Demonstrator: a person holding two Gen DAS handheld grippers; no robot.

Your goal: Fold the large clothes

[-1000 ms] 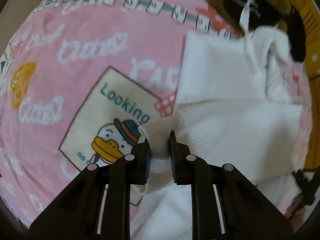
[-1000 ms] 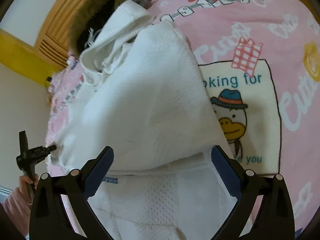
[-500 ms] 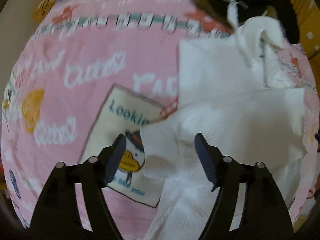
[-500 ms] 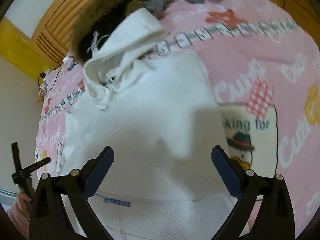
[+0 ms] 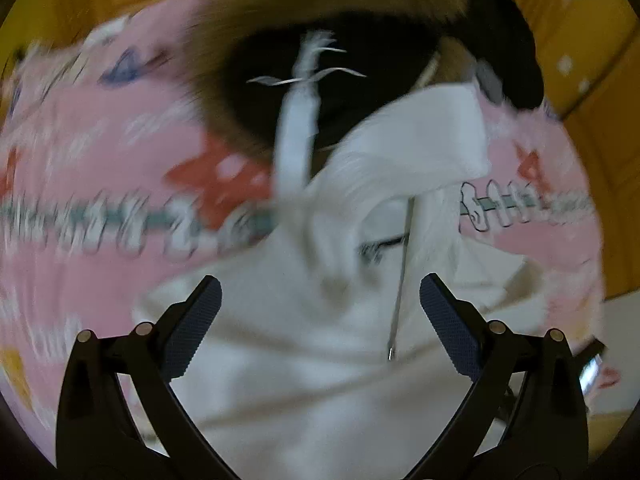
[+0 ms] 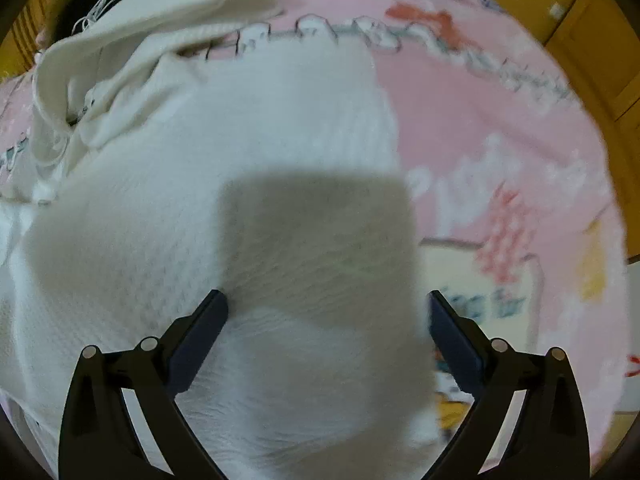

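Right now both tools stand wide apart at the fingers and hold nothing. The left tool point(image 5: 320, 312) hangs over the white hoodie point(image 5: 304, 360), near its hood point(image 5: 420, 136), and the right tool point(image 6: 326, 328) hovers above the folded body panel of the same white hoodie point(image 6: 224, 184). The garment lies spread on a pink cartoon-print blanket point(image 6: 500, 128), with its hood end touching or nearly touching a dark fur-trimmed coat point(image 5: 328, 8) beyond it.

Several things could go wrong from here, as I judge it. The left view is smeared by motion, so a grasp made at this speed could land off the intended edge and pinch only one layer of knit, pulling the fold open rather than carrying it. A drawstring point(image 5: 296, 120) runs from the hood toward the coat, and a thin metal-tipped cord end point(image 5: 398, 288) lies between the left tool's fingers; either could snag on a finger and drag the hood askew. Beside the hood the coat sits so close that a careless closure might catch its fur along with the hoodie. Under the right tool the panel looks soft and thick; pressing down or closing there could bunch it and also gather the blanket beside the hoodie's edge. Whether the lower hem is aligned cannot be told.
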